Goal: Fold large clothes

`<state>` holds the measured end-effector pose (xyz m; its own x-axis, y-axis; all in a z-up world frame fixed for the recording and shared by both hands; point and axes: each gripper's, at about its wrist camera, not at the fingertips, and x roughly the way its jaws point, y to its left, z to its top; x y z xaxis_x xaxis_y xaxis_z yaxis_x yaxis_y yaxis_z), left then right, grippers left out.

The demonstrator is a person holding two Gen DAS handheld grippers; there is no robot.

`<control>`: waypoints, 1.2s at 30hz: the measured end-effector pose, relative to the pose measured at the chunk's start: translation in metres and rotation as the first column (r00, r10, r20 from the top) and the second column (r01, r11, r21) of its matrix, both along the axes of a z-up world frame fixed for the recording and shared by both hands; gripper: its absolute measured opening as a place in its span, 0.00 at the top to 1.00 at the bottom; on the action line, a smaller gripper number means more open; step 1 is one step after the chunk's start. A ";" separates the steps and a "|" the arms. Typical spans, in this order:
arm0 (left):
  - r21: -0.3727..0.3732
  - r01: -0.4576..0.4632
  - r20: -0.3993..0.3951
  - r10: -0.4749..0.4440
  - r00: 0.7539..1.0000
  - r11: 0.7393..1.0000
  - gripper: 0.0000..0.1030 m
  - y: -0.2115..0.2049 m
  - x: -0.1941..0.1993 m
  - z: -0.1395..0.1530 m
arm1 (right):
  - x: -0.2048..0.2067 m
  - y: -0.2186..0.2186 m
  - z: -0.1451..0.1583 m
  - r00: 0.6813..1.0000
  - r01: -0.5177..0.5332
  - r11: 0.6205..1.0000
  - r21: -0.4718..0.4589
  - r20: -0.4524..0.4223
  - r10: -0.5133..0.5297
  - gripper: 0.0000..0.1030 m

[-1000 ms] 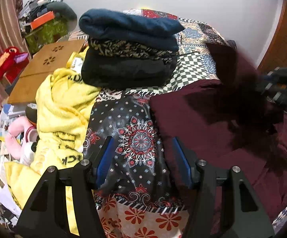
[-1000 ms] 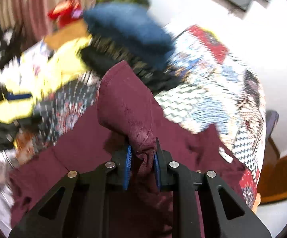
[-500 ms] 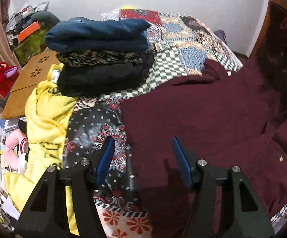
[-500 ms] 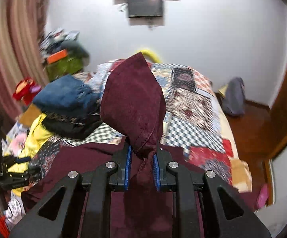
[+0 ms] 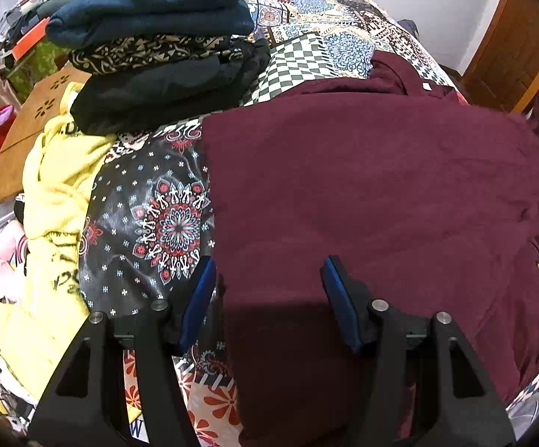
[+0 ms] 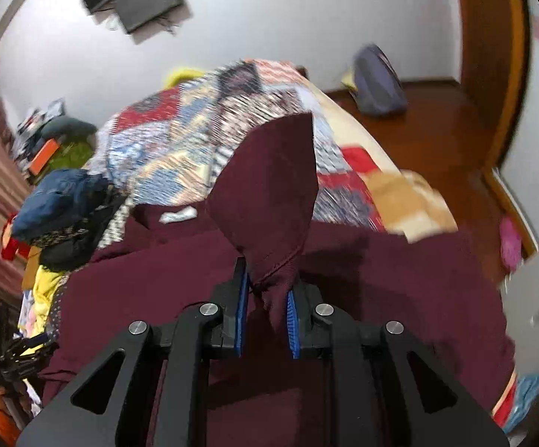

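Note:
A large maroon shirt (image 5: pixel 374 193) lies spread over the patchwork bed, with a folded layer on top. My left gripper (image 5: pixel 267 279) is open and empty, hovering over the shirt's near left edge. My right gripper (image 6: pixel 265 290) is shut on a bunched corner of the maroon shirt (image 6: pixel 273 201), held up above the shirt's right side. The rest of the shirt (image 6: pixel 157 298) lies flat below it.
A stack of folded clothes (image 5: pixel 165 48) sits at the back left of the bed (image 5: pixel 329 37). A yellow garment (image 5: pixel 53 201) and a black patterned cloth (image 5: pixel 150 216) lie left of the shirt. The stack also shows in the right wrist view (image 6: pixel 64 216). Wooden floor (image 6: pixel 437 119) lies right.
My right gripper has carried the shirt corner across to the right side. The maroon layer now lies flatter and covers more of the bed. My left gripper stays open.

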<state>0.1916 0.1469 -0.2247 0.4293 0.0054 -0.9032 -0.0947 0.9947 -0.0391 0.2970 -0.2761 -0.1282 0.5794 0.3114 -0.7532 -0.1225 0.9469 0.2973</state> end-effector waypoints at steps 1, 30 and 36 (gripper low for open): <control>-0.003 0.001 -0.004 -0.001 1.000 1.000 0.43 0.000 -0.001 -0.001 | 0.000 -0.006 -0.012 0.999 0.017 1.000 0.014 -0.034 -0.017 0.85; 0.129 0.086 0.072 -0.096 0.993 0.988 0.40 -0.032 -0.015 0.040 | -0.035 -0.092 -0.036 0.959 0.181 0.960 -0.215 -0.176 -0.221 0.48; 0.148 0.088 0.175 -0.114 0.978 0.985 0.40 -0.049 0.018 0.077 | -0.042 -0.120 -0.014 0.954 0.247 0.953 -0.178 -0.128 -0.271 0.48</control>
